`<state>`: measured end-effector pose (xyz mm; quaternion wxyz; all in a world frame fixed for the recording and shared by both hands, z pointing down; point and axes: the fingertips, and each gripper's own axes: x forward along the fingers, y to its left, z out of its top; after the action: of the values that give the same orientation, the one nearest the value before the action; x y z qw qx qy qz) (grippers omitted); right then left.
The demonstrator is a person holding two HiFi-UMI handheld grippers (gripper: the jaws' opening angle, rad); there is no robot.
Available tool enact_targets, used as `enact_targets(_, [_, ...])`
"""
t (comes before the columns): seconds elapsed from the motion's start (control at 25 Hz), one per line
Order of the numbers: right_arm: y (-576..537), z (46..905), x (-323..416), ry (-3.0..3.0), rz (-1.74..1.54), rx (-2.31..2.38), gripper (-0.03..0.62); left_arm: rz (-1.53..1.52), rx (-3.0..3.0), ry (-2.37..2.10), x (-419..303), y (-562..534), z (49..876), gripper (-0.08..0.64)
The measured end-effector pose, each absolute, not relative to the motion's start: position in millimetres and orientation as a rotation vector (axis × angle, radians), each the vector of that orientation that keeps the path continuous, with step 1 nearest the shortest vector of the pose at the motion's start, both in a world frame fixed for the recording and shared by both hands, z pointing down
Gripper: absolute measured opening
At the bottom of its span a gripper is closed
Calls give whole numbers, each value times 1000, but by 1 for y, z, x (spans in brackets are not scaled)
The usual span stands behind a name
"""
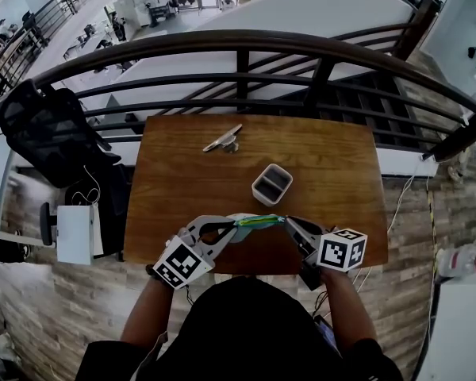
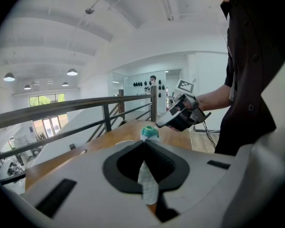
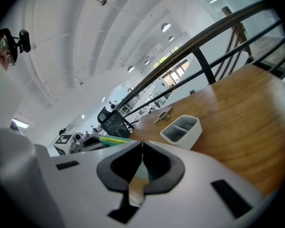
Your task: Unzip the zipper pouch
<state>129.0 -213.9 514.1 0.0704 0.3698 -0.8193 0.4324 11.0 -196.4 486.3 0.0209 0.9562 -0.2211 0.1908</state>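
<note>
The left gripper (image 1: 236, 227) and right gripper (image 1: 286, 221) are each pinching an end of the pouch (image 1: 259, 221), stretching it between them over the near edge of the wooden table (image 1: 325, 153). A white tray (image 1: 272, 183) is sitting mid-table. A dark railing (image 1: 238, 41) is curving behind it, overlooking an office (image 1: 87, 22) below.
</note>
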Motion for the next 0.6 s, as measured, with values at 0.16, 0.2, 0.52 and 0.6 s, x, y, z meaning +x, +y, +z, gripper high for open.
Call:
enact_targets(0.16, [-218,515,142,-2447,1274,1156,2,573,2952,-703,6,-201,484,15])
enact_targets(0.2, [-218,515,145,-2445,1275,1162,2,571,2949,-707,5,-202,484,15])
enact_targets(0.52, [-221,515,150,-2443,1283,1176,2,563,2934,-705,3,-204,486,15])
enact_targets(0.6, [-221,517,153,-2431,1279,1190,2,564,2930,-708,2,-205,487,15])
